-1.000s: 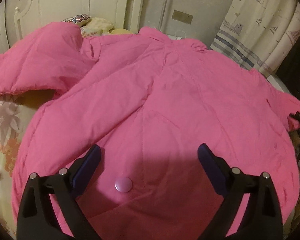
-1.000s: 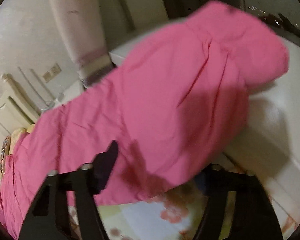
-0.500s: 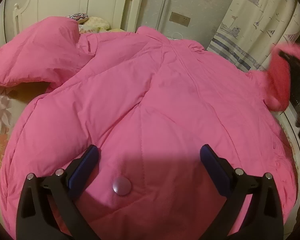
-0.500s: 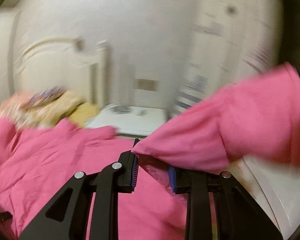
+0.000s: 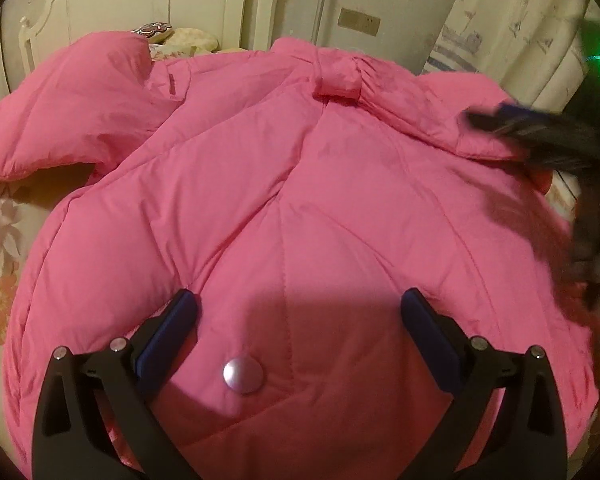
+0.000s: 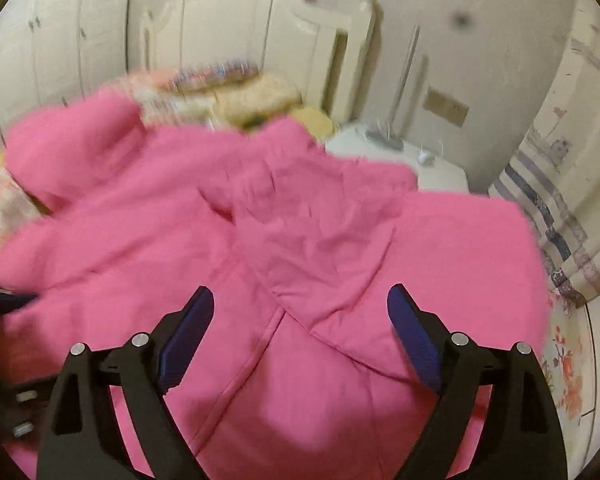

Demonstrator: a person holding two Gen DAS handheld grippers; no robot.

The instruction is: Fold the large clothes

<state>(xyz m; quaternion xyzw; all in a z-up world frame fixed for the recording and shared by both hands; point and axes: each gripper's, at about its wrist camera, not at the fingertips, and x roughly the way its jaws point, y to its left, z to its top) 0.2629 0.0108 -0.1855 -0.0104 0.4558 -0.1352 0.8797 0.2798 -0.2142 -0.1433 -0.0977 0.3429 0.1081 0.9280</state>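
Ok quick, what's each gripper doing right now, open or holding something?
Left gripper: open, holding nothing, over the pink coat.
Right gripper: open, holding nothing, over the same coat.

Bedroom: headboard [image 5: 140, 4], pillows [image 6: 256, 100], curtain [image 6: 572, 184].

Dim warm indoor light, fisheye warp w/ black corners.
Right wrist view motion-blurred; left sharp; shadow on pink jacket [image 5: 300, 208] near cam.

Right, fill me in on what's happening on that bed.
A person with a gripper in each hand is folding a big pink padded coat spread over the floral-sheeted bed. The right sleeve lies folded across the coat's body. Both the left gripper and the right gripper hover open above it, holding nothing.
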